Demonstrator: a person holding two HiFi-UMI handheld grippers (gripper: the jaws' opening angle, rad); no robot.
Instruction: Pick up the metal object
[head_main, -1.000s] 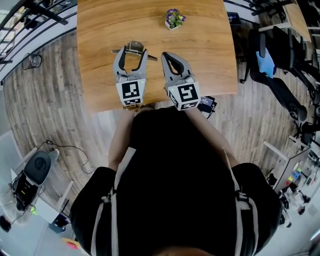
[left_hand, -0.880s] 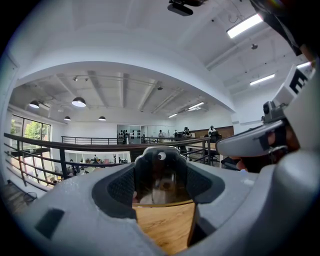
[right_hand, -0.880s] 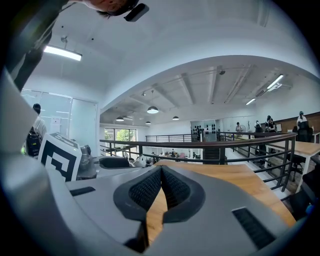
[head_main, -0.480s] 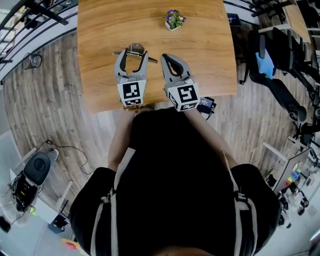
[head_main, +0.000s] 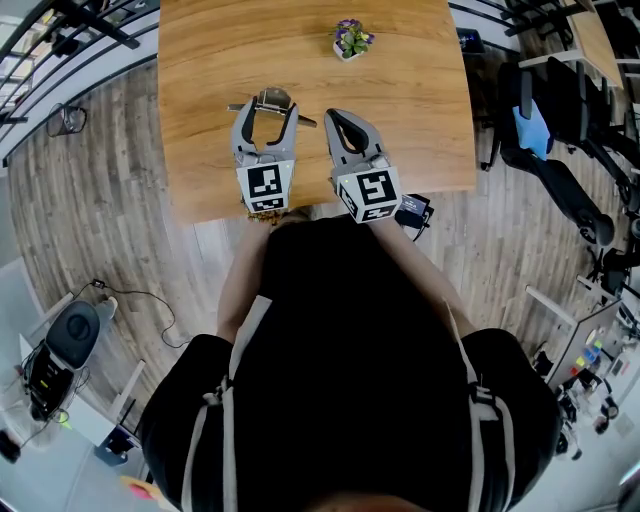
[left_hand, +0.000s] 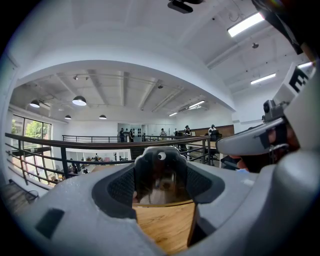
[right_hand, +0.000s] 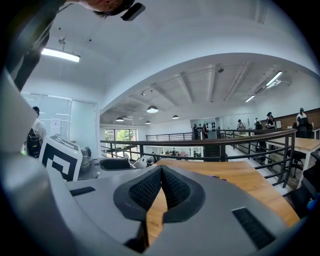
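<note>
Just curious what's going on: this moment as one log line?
left tongs: apart, metal object between, grip unclear | right tongs: shut, empty | both over table

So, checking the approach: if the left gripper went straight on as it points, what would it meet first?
The metal object, standing right at the tips of the left gripper's open jaws; whether the pads touch it is unclear.

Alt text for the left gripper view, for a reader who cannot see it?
A shiny metal object on the wooden table fills the gap between the left gripper's open grey fingers. Behind it, a railing and a bright open hall.
</note>
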